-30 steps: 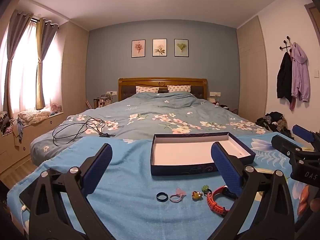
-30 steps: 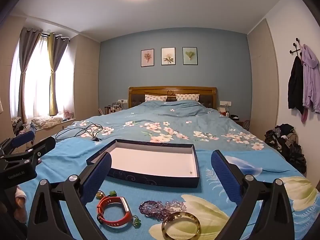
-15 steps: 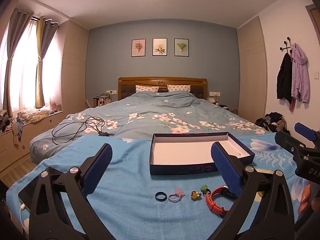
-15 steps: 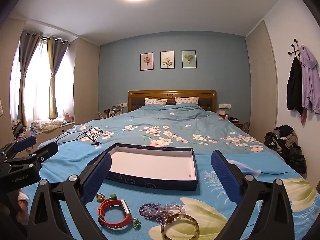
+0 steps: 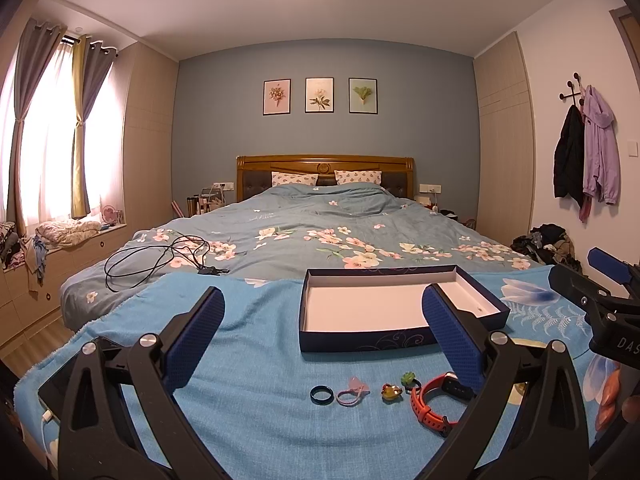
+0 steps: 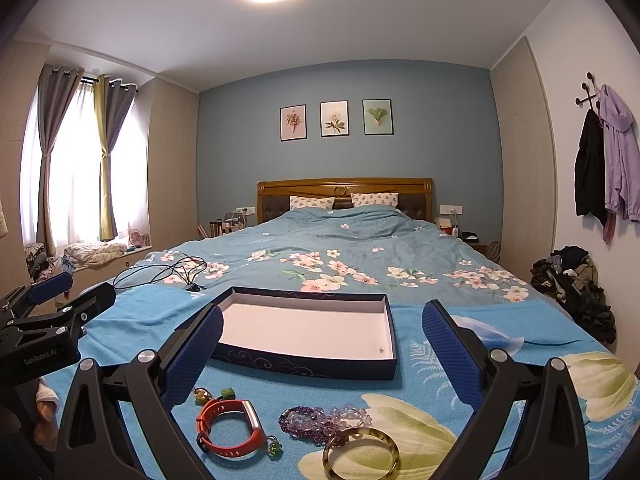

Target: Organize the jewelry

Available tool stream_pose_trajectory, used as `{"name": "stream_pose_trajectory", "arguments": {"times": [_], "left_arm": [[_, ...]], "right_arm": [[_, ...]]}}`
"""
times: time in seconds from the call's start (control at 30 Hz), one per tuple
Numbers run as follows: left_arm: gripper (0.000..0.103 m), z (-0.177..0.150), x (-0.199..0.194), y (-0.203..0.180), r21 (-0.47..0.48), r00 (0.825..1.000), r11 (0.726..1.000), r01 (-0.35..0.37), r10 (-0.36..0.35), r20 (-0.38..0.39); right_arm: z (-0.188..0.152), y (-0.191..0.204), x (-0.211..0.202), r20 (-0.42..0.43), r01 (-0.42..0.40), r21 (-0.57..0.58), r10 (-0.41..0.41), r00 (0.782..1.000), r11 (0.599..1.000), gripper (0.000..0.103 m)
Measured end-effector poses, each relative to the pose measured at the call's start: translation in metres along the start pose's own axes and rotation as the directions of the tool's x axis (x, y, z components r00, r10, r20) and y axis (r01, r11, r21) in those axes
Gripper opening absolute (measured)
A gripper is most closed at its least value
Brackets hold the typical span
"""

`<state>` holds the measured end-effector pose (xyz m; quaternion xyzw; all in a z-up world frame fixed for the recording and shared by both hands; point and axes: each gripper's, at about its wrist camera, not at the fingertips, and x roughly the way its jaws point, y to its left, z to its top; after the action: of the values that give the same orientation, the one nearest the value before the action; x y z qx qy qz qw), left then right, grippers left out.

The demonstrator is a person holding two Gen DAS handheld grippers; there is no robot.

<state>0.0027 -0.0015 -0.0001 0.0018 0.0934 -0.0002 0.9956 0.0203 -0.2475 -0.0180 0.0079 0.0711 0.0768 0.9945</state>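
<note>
An open dark blue box with a white inside sits on the blue blanket; it also shows in the right wrist view. In front of it lie a dark ring, a pink ring, a yellow charm, a green charm and a red watch band. The right wrist view shows the red band, purple beads and an amber bangle. My left gripper is open and empty above the rings. My right gripper is open and empty above the beads.
A black cable lies on the floral duvet at the left. A dark phone lies by the blanket's left edge. Clothes are piled on the floor at the right. The headboard is far back.
Both views have tilted slightly upward and the scene sits a little lower in frame. Both grippers stay open and nothing on the blanket has moved.
</note>
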Motion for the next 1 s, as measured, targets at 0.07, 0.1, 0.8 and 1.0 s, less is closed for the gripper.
{"name": "stream_pose_trajectory", "arguments": {"times": [0.07, 0.1, 0.8, 1.0], "left_arm": [[0.097, 0.0003, 0.0006, 0.0, -0.001, 1.0, 1.0, 0.0, 0.0, 0.0], [0.097, 0.0, -0.0003, 0.0002, 0.0, 1.0, 1.0, 0.0, 0.0, 0.0], [0.097, 0.0008, 0.0019, -0.0007, -0.002, 1.0, 1.0, 0.004, -0.004, -0.005], [0.097, 0.0002, 0.0017, -0.0006, -0.001, 1.0, 1.0, 0.006, -0.006, -0.006]], "right_arm": [[-0.0001, 0.0004, 0.0006, -0.003, -0.001, -0.001, 0.001, 1.0, 1.0, 0.096], [0.0, 0.0004, 0.0006, -0.003, -0.001, 0.0, 0.001, 1.0, 1.0, 0.096], [-0.002, -0.0005, 0.0022, -0.022, -0.008, 0.019, 0.009, 1.0, 1.0, 0.096], [-0.0007, -0.0015, 0.0025, -0.025, -0.009, 0.023, 0.01, 1.0, 1.0, 0.096]]}}
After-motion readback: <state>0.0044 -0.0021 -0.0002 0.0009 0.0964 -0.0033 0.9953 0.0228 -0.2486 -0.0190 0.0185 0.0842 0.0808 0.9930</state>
